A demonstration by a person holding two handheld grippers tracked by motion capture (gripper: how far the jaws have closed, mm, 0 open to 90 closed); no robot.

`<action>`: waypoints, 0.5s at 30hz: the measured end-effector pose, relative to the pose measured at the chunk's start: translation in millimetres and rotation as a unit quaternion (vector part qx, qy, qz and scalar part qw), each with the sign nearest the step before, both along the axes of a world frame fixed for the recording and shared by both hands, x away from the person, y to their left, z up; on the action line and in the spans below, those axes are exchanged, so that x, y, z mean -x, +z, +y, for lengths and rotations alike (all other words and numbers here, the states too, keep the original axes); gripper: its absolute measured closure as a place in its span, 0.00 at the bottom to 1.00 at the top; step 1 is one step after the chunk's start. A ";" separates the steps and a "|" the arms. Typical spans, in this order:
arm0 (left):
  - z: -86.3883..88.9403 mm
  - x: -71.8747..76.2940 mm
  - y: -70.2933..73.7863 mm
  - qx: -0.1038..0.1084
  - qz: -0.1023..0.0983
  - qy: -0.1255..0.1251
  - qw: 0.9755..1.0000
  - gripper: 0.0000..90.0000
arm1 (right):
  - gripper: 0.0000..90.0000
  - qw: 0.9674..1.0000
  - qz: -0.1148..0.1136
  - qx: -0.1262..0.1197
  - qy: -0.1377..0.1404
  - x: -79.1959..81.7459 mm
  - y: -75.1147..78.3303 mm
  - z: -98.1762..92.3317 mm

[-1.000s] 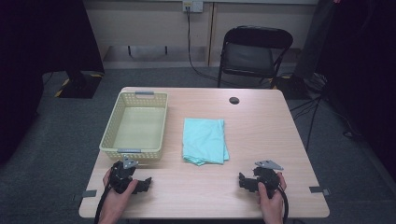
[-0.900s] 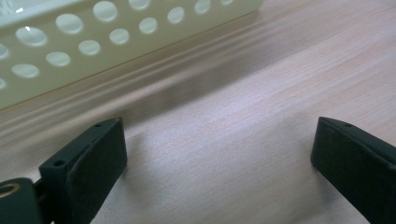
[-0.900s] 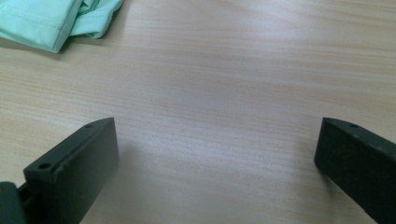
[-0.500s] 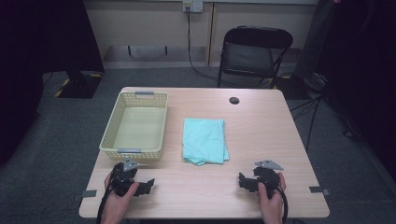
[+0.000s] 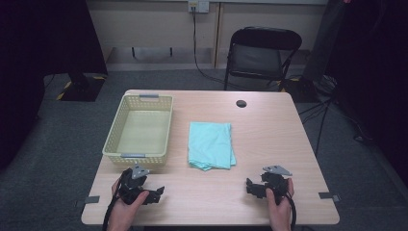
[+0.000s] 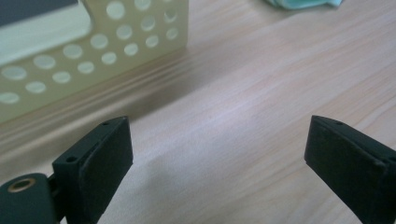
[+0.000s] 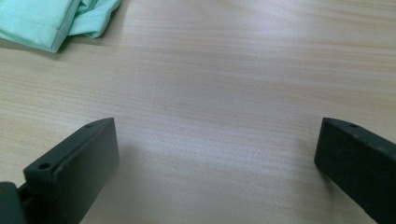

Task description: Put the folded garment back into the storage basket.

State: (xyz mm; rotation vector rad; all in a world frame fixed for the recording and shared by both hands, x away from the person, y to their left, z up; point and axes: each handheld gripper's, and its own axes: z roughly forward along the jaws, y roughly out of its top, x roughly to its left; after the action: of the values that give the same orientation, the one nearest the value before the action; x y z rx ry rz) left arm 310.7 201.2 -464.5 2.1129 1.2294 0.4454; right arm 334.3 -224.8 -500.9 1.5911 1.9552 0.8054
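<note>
A folded light-green cloth [image 5: 210,145] lies flat at the middle of the wooden table [image 5: 269,130]; its corner also shows in the left gripper view [image 6: 303,3] and the right gripper view [image 7: 46,23]. A pale yellow perforated basket [image 5: 111,139] stands empty to the cloth's left, and its near wall [image 6: 93,56] rises just beyond my left gripper [image 6: 219,135]. That left gripper [image 5: 155,193] sits near the front left edge, open; its jaws have just been closing a little with nothing between them. My right gripper [image 5: 251,187] rests at the front right, open [image 7: 217,140] over bare wood.
A small black round disc [image 5: 241,103] is set in the table's far side. A black folding chair [image 5: 262,55] stands behind the table. Bare tabletop stretches between the two grippers and right of the cloth.
The left gripper has lifted slightly and shifted a little to the right, toward the basket's near corner. The right gripper, cloth and basket have stayed put.
</note>
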 end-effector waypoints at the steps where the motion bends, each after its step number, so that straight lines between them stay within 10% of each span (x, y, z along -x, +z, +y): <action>1: -1.1 0.0 2.1 0.002 -0.003 0.000 1.000 0.08 | 0.00 1.000 0.000 0.000 0.000 0.1 0.0 0.0; 15: -10.3 0.9 15.9 0.023 -0.030 0.004 0.999 0.08 | 0.00 1.000 0.000 0.000 -0.002 0.6 0.0 -0.1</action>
State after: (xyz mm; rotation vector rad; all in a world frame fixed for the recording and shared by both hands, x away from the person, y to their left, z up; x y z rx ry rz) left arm 309.7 190.9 -448.6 2.0419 1.2026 0.4762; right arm 333.8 -224.8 -500.9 1.5934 1.9524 0.8031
